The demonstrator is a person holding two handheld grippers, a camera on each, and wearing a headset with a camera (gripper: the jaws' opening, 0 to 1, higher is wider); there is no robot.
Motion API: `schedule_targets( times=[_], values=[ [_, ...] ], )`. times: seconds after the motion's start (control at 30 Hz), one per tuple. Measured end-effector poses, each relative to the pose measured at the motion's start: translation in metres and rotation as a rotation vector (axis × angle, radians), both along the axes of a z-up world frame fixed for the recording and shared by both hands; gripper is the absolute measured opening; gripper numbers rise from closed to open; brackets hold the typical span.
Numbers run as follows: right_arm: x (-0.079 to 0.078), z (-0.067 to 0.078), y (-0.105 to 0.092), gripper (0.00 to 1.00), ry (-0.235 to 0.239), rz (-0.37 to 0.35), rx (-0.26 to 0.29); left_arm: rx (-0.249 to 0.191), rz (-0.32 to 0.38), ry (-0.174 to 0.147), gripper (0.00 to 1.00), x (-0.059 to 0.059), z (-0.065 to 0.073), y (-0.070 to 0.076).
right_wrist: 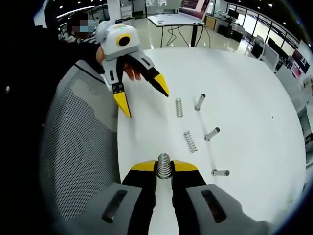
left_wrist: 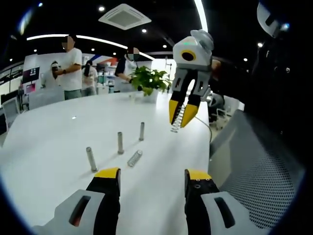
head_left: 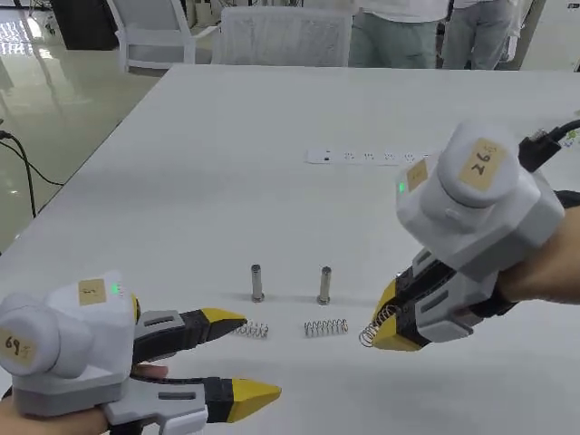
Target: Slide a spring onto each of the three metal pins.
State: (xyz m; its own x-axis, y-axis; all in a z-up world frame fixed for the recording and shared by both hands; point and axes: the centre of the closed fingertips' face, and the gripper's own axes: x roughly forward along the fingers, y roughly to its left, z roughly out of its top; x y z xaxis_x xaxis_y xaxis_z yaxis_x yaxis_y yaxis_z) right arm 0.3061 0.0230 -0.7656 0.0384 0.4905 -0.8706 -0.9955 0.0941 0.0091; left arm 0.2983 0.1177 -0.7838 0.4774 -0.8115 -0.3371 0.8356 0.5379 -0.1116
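Observation:
Two upright metal pins (head_left: 256,283) (head_left: 324,285) stand on the white table; the left gripper view has three pins (left_wrist: 91,159) (left_wrist: 120,143) (left_wrist: 142,131) in a row. Two loose springs (head_left: 251,330) (head_left: 326,327) lie in front of them. My right gripper (head_left: 391,328) hovers right of the pins, shut on a third spring (right_wrist: 164,164) that sticks out between its yellow tips. My left gripper (head_left: 243,356) is open and empty at the lower left, its upper tip close to the left loose spring. All the pins are bare.
A white power strip (head_left: 367,157) lies farther back on the table (head_left: 181,163). Chairs (head_left: 281,36) and standing people (head_left: 399,32) are beyond the far edge. A grey mesh chair back (right_wrist: 78,147) is near the table's front edge.

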Motion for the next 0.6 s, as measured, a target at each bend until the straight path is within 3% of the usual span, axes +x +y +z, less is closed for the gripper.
schedule_targets(
  times=[0.6],
  values=[
    [0.033,0.010,-0.028,0.08,-0.037,-0.068,-0.041,-0.002,0.037,0.003,0.55,0.001,-0.002,0.006]
  ],
)
